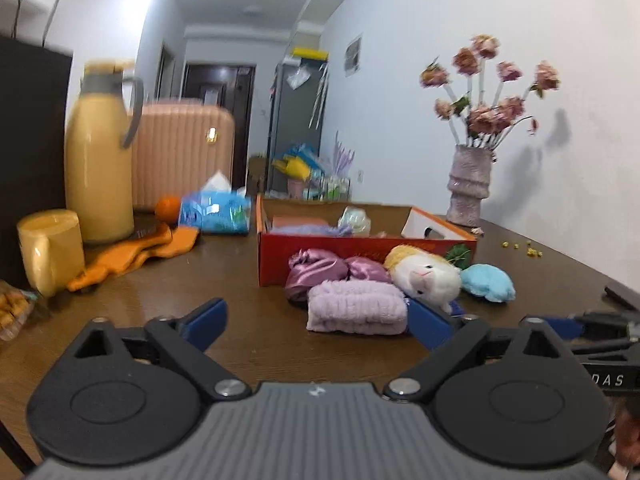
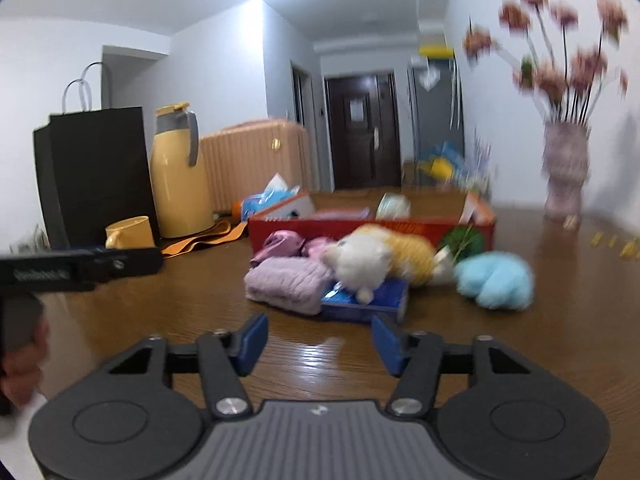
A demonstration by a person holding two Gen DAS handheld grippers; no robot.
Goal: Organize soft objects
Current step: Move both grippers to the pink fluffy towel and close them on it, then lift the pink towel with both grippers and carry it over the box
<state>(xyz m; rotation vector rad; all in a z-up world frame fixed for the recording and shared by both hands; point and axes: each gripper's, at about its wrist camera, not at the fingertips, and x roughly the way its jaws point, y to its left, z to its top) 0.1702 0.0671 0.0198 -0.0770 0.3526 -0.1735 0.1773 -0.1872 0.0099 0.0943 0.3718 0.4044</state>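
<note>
Both grippers low over the brown table [image 1: 248, 280], pointed at a pile of soft things mid-frame. Left gripper [image 1: 316, 320]: blue pads spread wide, nothing between them but bare tabletop; its right pad sits just in front of the pile's lower right corner, contact unclear. Right gripper [image 2: 320, 340]: pads apart, narrower gap, only shiny table between them, pile just beyond the tips.

Pile, centre of the right wrist view: folded lilac towel [image 2: 288, 286] at front left, purple satin cloth [image 2: 280, 242] bunched behind it against the red box [image 2: 360, 228], white and yellow plush toy [image 2: 376, 260] lying across a blue flat box [image 2: 368, 300], light blue plush [image 2: 496, 280] just to the right, apart from the blue box. Red box is open-topped, behind the pile and touching it; some items inside, too blurred to name.

Left part of the left wrist view: yellow thermos jug [image 1: 100, 160] upright, yellow mug [image 1: 50, 248] in front of it, orange cloth [image 1: 140, 252] flat beside them, an orange [image 1: 168, 208], blue tissue pack [image 1: 216, 212], black paper bag [image 1: 28, 140] at the left edge, pink suitcase [image 1: 184, 152] behind. Upper right: vase of pink flowers [image 1: 470, 184] on the table near the wall. Right side of that view blurred in the other camera
</note>
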